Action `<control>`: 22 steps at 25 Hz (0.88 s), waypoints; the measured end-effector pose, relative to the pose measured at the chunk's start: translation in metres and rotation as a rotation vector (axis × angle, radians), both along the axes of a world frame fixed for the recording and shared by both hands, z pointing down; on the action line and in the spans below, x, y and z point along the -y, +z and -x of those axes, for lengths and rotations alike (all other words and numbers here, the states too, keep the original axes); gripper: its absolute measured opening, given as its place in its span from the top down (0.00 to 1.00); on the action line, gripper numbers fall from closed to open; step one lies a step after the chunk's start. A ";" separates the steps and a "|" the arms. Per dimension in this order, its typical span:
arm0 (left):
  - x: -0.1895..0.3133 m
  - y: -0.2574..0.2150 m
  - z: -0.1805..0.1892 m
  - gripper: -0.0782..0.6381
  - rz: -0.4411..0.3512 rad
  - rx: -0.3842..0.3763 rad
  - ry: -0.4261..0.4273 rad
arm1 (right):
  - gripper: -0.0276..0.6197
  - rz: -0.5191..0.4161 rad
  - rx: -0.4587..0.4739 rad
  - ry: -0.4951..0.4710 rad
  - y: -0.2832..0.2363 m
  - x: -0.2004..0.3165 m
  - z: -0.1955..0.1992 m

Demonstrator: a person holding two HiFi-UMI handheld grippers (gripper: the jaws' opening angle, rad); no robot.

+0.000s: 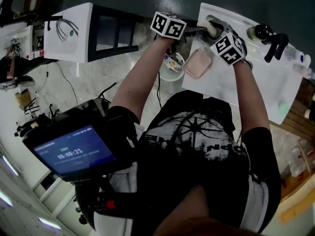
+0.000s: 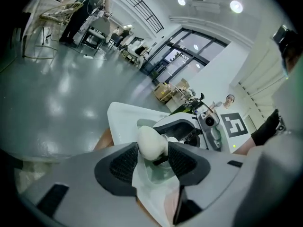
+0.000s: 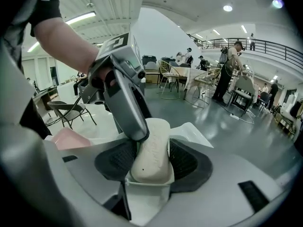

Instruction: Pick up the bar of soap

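1. The left tongs [image 2: 154, 161] are wide apart. The rounded white end of the bar of soap [image 2: 150, 143] sits between their two dark ribbed pads, close to the left-hand pad. No squeeze shows.
2. The right tongs [image 3: 150, 163] are also wide apart and reach the same bar from its other end. The bar fills most of the gap between the pads, but no firm pinch can be made out.
3. In the right gripper view, one grey tip of the left tongs lies against the far upper end of the soap.
4. The soap stands on its long edge in a white soap dish [image 3: 147, 190], at the far edge of a white bench [image 1: 275, 82].
5. Raised lettering runs along the face of the soap, too soft to read.
6. Each pair of tongs carries a cube [image 1: 168, 25] with black-and-white square markers.
7. A screen [image 1: 69, 154] near the person's waist reads 00:00:21.
8. A pink tray [image 1: 198, 64] lies on the bench just beside the tongs.
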State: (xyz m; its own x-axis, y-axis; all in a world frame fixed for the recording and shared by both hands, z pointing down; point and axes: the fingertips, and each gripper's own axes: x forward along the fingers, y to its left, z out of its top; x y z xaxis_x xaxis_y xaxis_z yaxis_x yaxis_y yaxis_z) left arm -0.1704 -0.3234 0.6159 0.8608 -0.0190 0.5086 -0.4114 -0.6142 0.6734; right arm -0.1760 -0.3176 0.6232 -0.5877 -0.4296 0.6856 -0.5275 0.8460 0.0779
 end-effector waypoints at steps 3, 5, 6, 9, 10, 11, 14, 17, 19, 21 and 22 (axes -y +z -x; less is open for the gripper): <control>0.001 -0.002 -0.005 0.61 0.011 -0.013 -0.021 | 0.62 -0.017 -0.026 -0.017 -0.005 0.000 0.000; 0.002 -0.003 -0.005 0.61 0.009 -0.017 -0.035 | 0.62 -0.037 -0.041 -0.036 -0.007 0.000 0.002; 0.002 -0.003 -0.005 0.61 0.007 -0.019 -0.041 | 0.62 -0.048 -0.047 -0.043 -0.008 0.001 0.002; 0.002 -0.005 -0.004 0.61 -0.001 -0.023 -0.055 | 0.63 -0.076 -0.061 -0.054 -0.010 0.001 0.003; 0.002 -0.005 -0.004 0.62 -0.004 -0.026 -0.062 | 0.63 -0.083 -0.064 -0.055 -0.010 0.001 0.004; 0.002 -0.006 -0.003 0.62 -0.007 -0.029 -0.072 | 0.63 -0.088 -0.066 -0.057 -0.011 0.002 0.004; 0.004 -0.009 -0.002 0.63 -0.022 -0.040 -0.099 | 0.64 -0.106 -0.069 -0.062 -0.013 0.004 0.005; 0.006 -0.012 0.000 0.65 -0.032 -0.050 -0.116 | 0.64 -0.125 -0.066 -0.063 -0.016 0.005 0.005; 0.006 -0.017 0.001 0.65 -0.044 -0.060 -0.126 | 0.64 -0.140 -0.062 -0.063 -0.020 0.006 0.006; 0.004 -0.024 0.001 0.66 -0.060 -0.077 -0.135 | 0.64 -0.159 -0.061 -0.065 -0.026 0.004 0.006; 0.002 -0.028 0.000 0.66 -0.068 -0.085 -0.139 | 0.64 -0.170 -0.061 -0.066 -0.030 0.002 0.006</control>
